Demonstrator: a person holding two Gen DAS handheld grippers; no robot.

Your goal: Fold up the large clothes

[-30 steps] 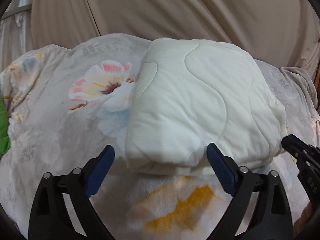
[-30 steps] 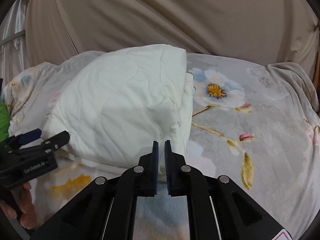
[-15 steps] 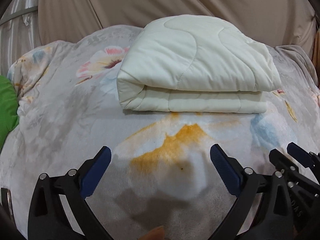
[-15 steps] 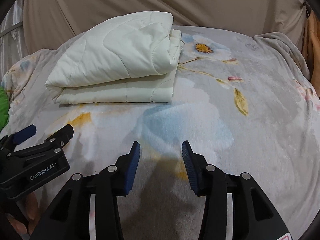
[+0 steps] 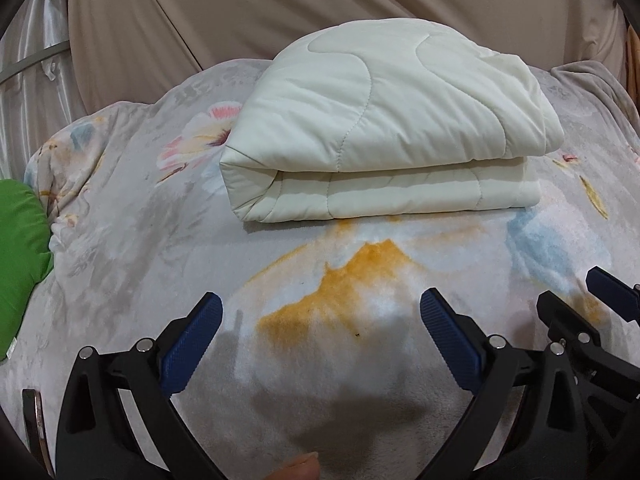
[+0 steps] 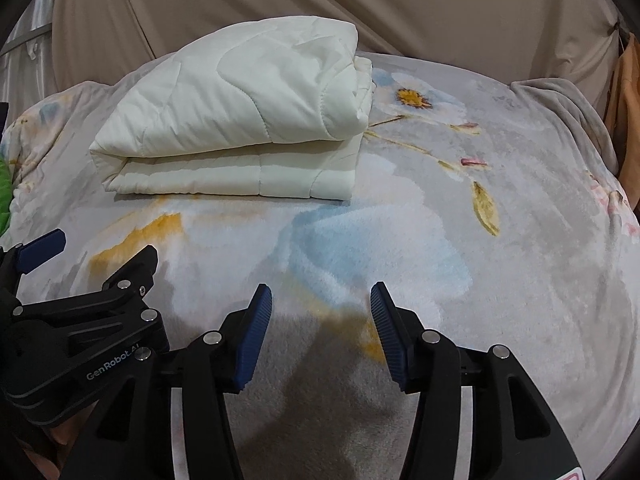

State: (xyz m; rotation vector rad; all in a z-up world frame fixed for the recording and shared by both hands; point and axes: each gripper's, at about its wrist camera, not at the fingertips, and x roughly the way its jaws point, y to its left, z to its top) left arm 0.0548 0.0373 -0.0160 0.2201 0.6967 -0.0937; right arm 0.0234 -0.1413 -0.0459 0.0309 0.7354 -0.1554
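At the far left edge, a green cushion [image 5: 18,272] peeks in beside a bed covered by a grey floral blanket [image 5: 132,240]. Moving right, a cream quilted comforter [image 5: 384,128] lies folded into a thick, neat rectangle on the blanket, toward the back of the bed, in front of a beige curtain [image 5: 320,4]. A second ago both tools were right up against this bundle, the right one nearly pinched together at its near edge; now both have drawn back toward the viewer and the bundle lies alone, well apart from them. That suggests the fold is finished and the piece has been released. In the foreground, the left gripper [image 5: 320,332] has its blue pads spread wide, holding nothing, above bare blanket. Just to its right, the right gripper [image 6: 320,330] has just been opening its jaws; they now stand about half apart, with nothing between them and only blanket below. Neither tool touches the comforter.
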